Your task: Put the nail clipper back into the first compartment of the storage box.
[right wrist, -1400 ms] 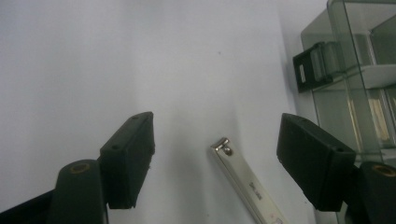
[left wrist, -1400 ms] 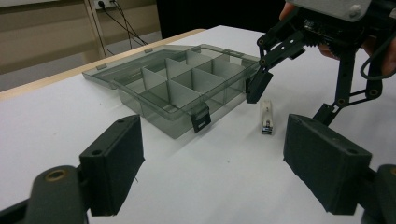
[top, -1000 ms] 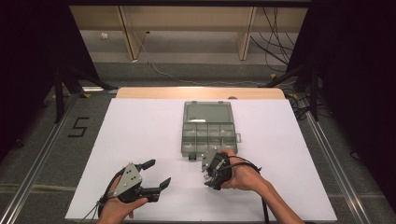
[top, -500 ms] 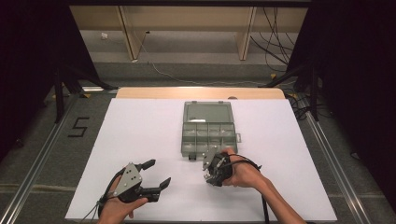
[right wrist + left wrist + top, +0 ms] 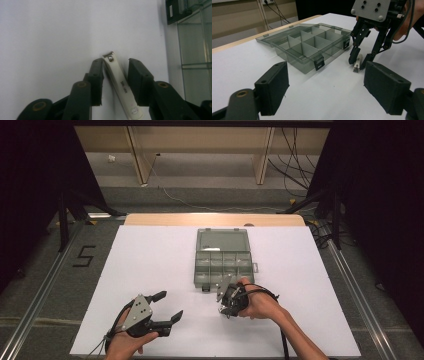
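Already the right gripper's (image 5: 115,82) jaws had been closing around the nail clipper (image 5: 121,89), which lay skewed on the white table (image 5: 150,270) beside the open organiser box (image 5: 223,262); one pad touched, so it risked pivoting free; the left gripper (image 5: 165,307) gaped empty.

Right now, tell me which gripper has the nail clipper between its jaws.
The right gripper, beside the organizer box, straddles the nail clipper; the left gripper is empty.

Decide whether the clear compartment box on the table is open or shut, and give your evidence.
Open. The compartment box has its lid folded flat on the table behind it, the dividers are uncovered, and both front latches hang loose.
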The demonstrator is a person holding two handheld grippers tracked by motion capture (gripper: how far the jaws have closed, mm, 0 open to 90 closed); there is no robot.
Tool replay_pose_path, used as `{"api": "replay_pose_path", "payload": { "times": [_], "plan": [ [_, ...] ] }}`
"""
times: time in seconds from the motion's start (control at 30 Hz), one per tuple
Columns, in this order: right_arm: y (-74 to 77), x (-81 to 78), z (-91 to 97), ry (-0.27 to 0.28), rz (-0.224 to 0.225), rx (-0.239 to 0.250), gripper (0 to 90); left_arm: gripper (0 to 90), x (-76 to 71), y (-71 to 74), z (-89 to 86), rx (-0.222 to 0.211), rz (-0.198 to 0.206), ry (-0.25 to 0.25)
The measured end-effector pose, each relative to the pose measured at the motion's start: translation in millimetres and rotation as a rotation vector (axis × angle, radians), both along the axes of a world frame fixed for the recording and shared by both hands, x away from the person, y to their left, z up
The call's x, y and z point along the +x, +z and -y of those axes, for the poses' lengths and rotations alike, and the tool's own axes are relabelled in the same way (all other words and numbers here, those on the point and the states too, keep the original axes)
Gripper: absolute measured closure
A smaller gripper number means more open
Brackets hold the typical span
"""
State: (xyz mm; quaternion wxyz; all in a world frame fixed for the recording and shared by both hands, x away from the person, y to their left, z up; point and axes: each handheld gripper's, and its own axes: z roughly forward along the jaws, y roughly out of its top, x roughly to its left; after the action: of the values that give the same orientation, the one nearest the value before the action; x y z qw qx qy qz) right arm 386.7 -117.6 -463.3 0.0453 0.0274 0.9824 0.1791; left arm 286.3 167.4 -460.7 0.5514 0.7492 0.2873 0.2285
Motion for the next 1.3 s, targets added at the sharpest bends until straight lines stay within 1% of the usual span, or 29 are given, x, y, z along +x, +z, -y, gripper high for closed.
{"api": "replay_pose_path", "payload": {
  "times": [0.03,0.07,0.1,0.23,0.27,0.3,0.37,0.47,0.5,0.6,0.67,0.77,0.83,0.9,0.93,0.97,1.03,1.1,1.13,1.17,1.27,1.3],
  "plan": [
    [0.0,0.0,0.0,0.0,0.0,0.0,68.4,19.7,0.1,0.1,-0.2,0.003,0.002,-0.002],
    [-0.1,-0.6,-0.4,0.007,-0.004,0.0,71.1,19.7,0.1,0.1,-0.2,0.004,0.001,-0.002],
    [-0.1,-0.6,-0.4,0.007,-0.004,0.0,71.1,19.7,0.0,0.0,-0.2,0.003,0.001,-0.003],
    [0.3,-3.3,-2.6,0.009,-0.003,-0.015,76.3,19.7,0.0,-0.3,0.2,0.009,-0.004,-0.006],
    [0.3,-3.3,-2.6,0.009,-0.003,-0.015,76.3,19.7,0.5,-0.2,0.1,0.016,0.0,-0.013],
    [0.5,-4.2,-3.1,0.007,0.002,-0.017,76.4,19.7,-0.1,-0.6,0.7,0.01,-0.008,-0.009],
    [0.9,-5.1,-3.6,0.001,0.006,-0.023,76.6,19.7,0.4,-1.4,1.3,0.009,-0.011,-0.017],
    [1.0,-5.7,-4.2,-0.002,0.009,-0.027,76.9,19.7,0.1,-1.7,1.6,0.023,-0.013,-0.018],
    [1.5,-7.2,-5.5,0.002,0.025,-0.035,77.1,19.7,-0.1,-1.8,1.9,0.022,-0.017,-0.017],
    [1.6,-8.7,-7.1,-0.004,0.031,-0.038,77.1,19.7,-0.2,-2.0,2.2,0.022,-0.021,-0.019],
    [2.1,-9.8,-8.5,-0.01,0.029,-0.029,77.1,19.7,0.0,-2.6,2.6,0.016,-0.025,-0.022],
    [3.7,-10.4,-10.3,-0.007,0.049,-0.014,77.2,19.7,-0.1,-2.6,2.6,0.023,-0.025,-0.025],
    [6.4,-10.1,-9.7,-0.008,0.056,0.009,77.2,19.7,-0.6,-2.8,3.0,0.019,-0.031,-0.024],
    [9.8,-9.7,-7.6,-0.024,0.066,0.033,77.2,19.7,-0.7,-2.8,3.0,0.019,-0.031,-0.025],
    [13.5,-10.0,-5.7,-0.046,0.055,0.067,77.2,19.7,-0.6,-2.8,3.0,0.02,-0.03,-0.025],
    [13.5,-10.0,-5.7,-0.046,0.055,0.067,77.2,19.7,-0.6,-2.8,3.0,0.02,-0.031,-0.024],
    [17.2,-8.2,-3.8,-0.043,0.064,0.097,77.2,19.7,-0.5,-2.5,3.0,0.02,-0.029,-0.027],
    [22.5,-8.1,-1.3,-0.063,0.073,0.119,77.2,19.7,-0.5,-2.6,3.0,0.019,-0.029,-0.024],
    [23.9,-7.3,-0.4,-0.071,0.075,0.146,77.2,19.8,-0.5,-2.7,3.0,0.019,-0.03,-0.023],
    [25.4,-7.1,0.7,-0.087,0.095,0.182,77.2,19.7,-0.4,-2.7,2.8,0.021,-0.028,-0.024],
    [31.9,-7.0,4.0,-0.101,0.089,0.263,77.2,19.7,-0.3,-2.6,2.8,0.022,-0.027,-0.024],
    [33.9,-7.2,4.6,-0.103,0.079,0.286,77.2,19.7,-0.5,-2.7,3.0,0.019,-0.03,-0.022]
  ]
}}
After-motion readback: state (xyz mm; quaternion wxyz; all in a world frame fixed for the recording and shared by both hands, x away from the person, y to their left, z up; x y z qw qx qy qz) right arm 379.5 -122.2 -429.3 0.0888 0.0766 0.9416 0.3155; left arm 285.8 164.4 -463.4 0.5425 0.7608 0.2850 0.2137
